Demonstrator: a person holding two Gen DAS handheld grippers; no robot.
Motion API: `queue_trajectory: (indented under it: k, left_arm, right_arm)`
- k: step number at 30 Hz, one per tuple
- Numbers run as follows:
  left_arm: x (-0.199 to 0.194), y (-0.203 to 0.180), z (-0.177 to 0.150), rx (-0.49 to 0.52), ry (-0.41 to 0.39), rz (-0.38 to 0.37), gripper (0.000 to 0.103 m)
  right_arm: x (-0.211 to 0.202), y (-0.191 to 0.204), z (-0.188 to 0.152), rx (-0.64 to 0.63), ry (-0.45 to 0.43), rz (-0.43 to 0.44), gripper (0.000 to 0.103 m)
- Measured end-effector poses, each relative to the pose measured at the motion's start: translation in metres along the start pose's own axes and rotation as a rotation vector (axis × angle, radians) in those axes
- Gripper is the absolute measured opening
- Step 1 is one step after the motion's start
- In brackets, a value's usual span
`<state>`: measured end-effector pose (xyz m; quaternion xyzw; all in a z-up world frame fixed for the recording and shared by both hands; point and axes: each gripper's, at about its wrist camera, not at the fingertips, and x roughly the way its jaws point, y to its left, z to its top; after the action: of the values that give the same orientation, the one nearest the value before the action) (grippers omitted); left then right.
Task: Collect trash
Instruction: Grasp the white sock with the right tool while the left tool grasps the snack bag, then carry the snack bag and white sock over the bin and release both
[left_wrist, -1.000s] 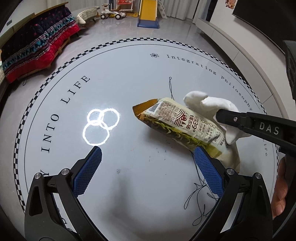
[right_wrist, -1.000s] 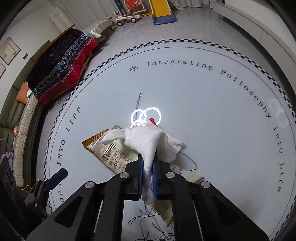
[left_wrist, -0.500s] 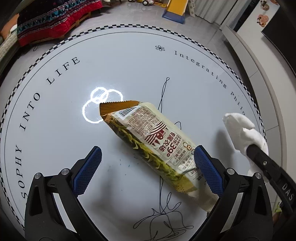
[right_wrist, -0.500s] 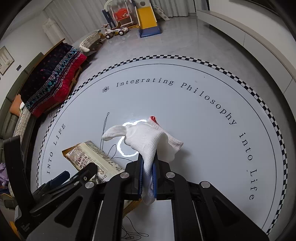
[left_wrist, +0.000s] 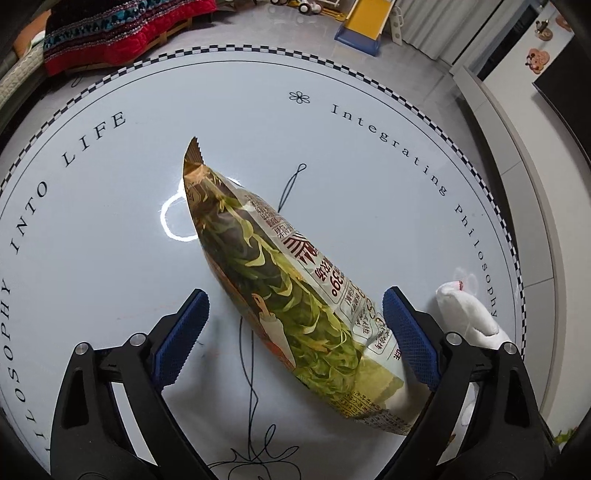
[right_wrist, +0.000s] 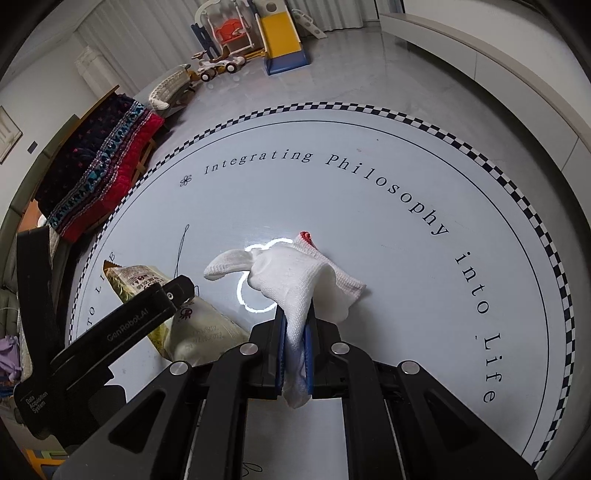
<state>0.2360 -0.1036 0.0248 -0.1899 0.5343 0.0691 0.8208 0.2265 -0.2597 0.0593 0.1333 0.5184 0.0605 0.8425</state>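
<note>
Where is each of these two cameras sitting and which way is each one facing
Left wrist: on the left gripper, facing steeply down at the green printed snack bag between its blue pads.
Right wrist: on the right gripper, facing down; it clamps the white knit glove.
Shared: bag, glove, round white lettered table.

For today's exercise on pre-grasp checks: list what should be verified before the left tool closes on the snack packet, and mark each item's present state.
1. Snack packet between the left tool pads: ok; the jaws have just been closing.
2. Pads pressing the packet: not ok, a gap shows on the left.
3. Right tool shut on white glove: ok.
4. Glove clear of the left jaws: ok, it is outside them.
5. Packet lying flat on the round mat: not ok, it is tilted.
</note>
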Motion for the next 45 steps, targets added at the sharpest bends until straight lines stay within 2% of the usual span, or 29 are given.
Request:
queue_trajectory:
  k: [1,4,10,18,25,29,37,45]
  left_arm:
    - [0.002,-0.003,0.001,0.004,0.005,-0.016,0.079]
    - [0.006,-0.012,0.005,0.021,0.011,-0.017,0.073]
    - [0.002,-0.013,0.001,0.067,0.014,-0.071,0.059]
    - [-0.031,0.011,-0.015,0.126,-0.007,-0.100,0.057]
    - [-0.081,0.041,-0.031,0.189,-0.066,-0.088,0.057]
    - [-0.111,0.063,-0.041,0.219,-0.115,-0.065,0.057]
    - [-0.153,0.112,-0.067,0.227,-0.161,-0.035,0.057]
    - [-0.190,0.176,-0.096,0.235,-0.219,0.022,0.057]
  right_arm:
    - [0.000,-0.001,0.000,0.001,0.000,0.000,0.009]
    - [-0.001,-0.003,0.000,0.003,-0.001,0.000,0.009]
    - [-0.005,-0.001,-0.003,0.001,0.000,-0.003,0.009]
    - [-0.029,0.018,-0.017,-0.016,-0.016,-0.004,0.009]
    - [-0.059,0.049,-0.040,-0.050,-0.030,0.012,0.009]
    - [-0.075,0.071,-0.059,-0.075,-0.037,0.021,0.009]
    - [-0.098,0.118,-0.096,-0.121,-0.034,0.060,0.009]
    - [-0.102,0.181,-0.143,-0.199,-0.003,0.121,0.009]
